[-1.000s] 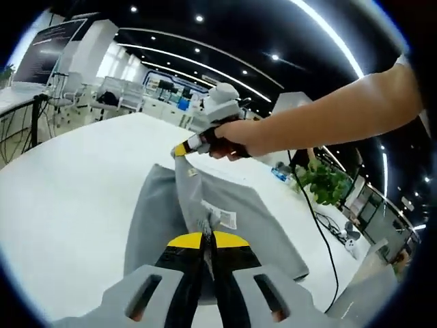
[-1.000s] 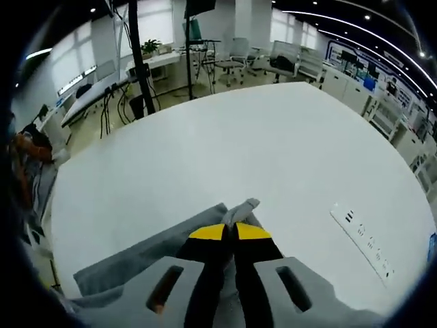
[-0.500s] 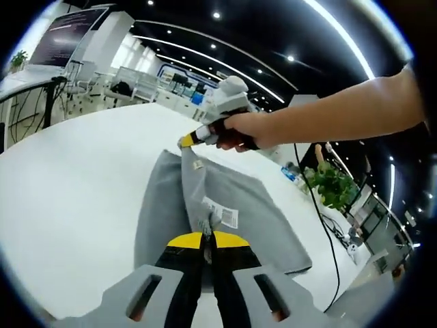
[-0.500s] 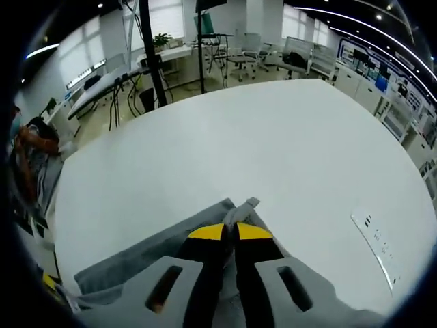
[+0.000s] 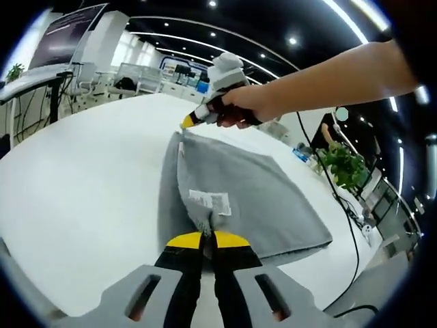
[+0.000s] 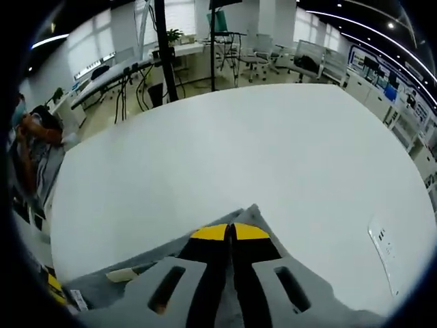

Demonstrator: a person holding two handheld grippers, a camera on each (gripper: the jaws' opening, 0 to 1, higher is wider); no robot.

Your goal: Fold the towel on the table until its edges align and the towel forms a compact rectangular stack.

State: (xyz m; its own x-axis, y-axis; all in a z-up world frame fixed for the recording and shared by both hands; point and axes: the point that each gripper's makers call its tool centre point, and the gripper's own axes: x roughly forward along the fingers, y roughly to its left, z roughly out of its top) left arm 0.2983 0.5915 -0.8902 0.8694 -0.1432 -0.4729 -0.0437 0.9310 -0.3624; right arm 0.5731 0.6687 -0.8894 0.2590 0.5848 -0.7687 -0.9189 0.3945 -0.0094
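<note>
A grey towel point(image 5: 252, 191) with a white label point(image 5: 210, 201) lies folded over on the white table point(image 5: 82, 178). My left gripper point(image 5: 207, 238) is shut on its near corner. In the left gripper view my right gripper point(image 5: 187, 122), held by a person's hand point(image 5: 242, 108), is shut on the far corner, low over the table. In the right gripper view my right gripper point(image 6: 231, 232) pinches a grey towel corner point(image 6: 254, 212) just over the table point(image 6: 259, 143), and the towel's edge point(image 6: 130, 270) runs off to the lower left.
A black cable point(image 5: 341, 205) runs along the table's right side, near a green plant point(image 5: 345, 167). A white power strip point(image 6: 382, 246) lies on the table at right. Desks and chairs point(image 6: 239, 48) stand beyond the table. A person point(image 6: 34, 150) is at far left.
Both grippers have come down and the held towel layer now lies spread flat over the lower layer instead of hanging bunched between them. Both stay shut on their corners.
</note>
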